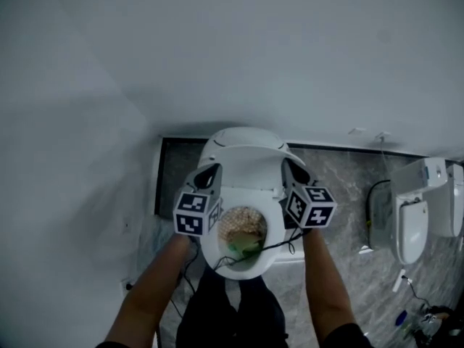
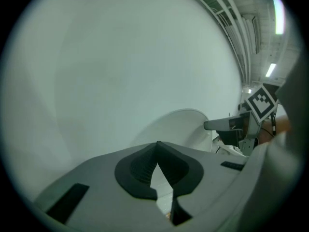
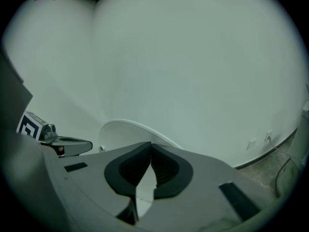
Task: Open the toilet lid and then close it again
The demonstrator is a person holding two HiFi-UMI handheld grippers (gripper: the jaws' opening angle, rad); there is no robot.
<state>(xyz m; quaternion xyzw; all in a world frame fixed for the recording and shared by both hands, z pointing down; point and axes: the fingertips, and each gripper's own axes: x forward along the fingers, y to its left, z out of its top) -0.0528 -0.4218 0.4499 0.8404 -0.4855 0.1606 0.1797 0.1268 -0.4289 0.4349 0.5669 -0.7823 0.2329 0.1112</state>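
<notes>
Toilet lid [image 1: 243, 142] upright against the wall [image 1: 217, 49], above the seat [image 1: 214, 251]. Risk, in my judgement: with nothing gripped I can only nudge the lid's rim, and a glancing push could let it slip and slam onto the seat. Left tongs [image 2: 157, 146] and right tongs [image 3: 150, 148] are both pinched together and empty, flanking the lid. I cannot confirm contact.

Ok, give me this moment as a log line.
toilet lid: raised | seat: down | left gripper: shut, empty, beside lid | right gripper: shut, empty, beside lid
</notes>
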